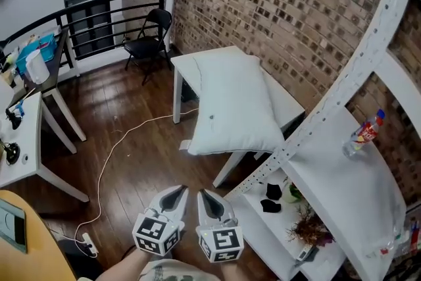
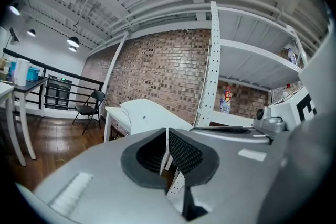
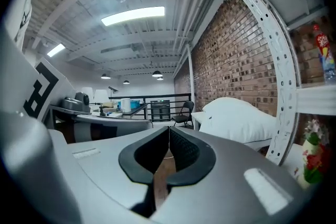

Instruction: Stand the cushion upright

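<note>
Evenly bright room, ceiling strip light [image 3: 133, 15] blew out white, shadows were soft, gripper views bulged with black corners, head view stayed sharp.

brick wall [image 1: 276, 3] out back, black folding chair [image 1: 150, 36] by the railing [image 1: 118, 16], white cable [image 1: 100, 191] snaking over wood floor [image 1: 131, 89], red-labelled bottle [image 1: 365, 131] on white shelf [image 1: 335, 174]

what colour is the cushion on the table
White, with a small dark mark; the cushion shows best in the head view.
</note>
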`<state>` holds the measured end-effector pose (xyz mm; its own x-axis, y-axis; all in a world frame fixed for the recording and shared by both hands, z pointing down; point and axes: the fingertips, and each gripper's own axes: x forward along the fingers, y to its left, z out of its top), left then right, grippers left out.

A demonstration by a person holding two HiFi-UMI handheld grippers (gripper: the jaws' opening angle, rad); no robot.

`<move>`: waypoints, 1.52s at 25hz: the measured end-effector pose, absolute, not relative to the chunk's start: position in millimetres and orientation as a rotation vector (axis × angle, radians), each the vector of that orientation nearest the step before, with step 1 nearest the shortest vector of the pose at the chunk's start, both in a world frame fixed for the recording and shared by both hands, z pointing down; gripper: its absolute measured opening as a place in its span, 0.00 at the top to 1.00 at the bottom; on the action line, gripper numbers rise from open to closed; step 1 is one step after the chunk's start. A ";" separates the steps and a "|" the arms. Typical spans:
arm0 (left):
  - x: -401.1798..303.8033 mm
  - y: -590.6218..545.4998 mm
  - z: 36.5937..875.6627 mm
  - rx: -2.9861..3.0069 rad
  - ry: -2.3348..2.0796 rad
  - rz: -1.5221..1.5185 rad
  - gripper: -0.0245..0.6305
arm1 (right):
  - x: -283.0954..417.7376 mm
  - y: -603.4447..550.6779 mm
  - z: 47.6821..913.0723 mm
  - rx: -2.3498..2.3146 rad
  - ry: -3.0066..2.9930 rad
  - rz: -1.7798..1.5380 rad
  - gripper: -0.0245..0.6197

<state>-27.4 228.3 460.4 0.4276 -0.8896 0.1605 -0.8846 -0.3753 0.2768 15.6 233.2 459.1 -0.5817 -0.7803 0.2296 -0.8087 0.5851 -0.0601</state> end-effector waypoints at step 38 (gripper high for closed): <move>-42.3 -47.0 428.0 2.557 -1.304 -0.090 0.96 | 17.2 -39.0 403.3 1.590 -2.546 0.005 0.88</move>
<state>-42.3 -47.0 428.0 0.5930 -0.8025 0.0665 -0.7859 -0.5587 0.2651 17.2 -39.0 403.3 -0.4315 -0.8940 0.1203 -0.8945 0.4413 0.0710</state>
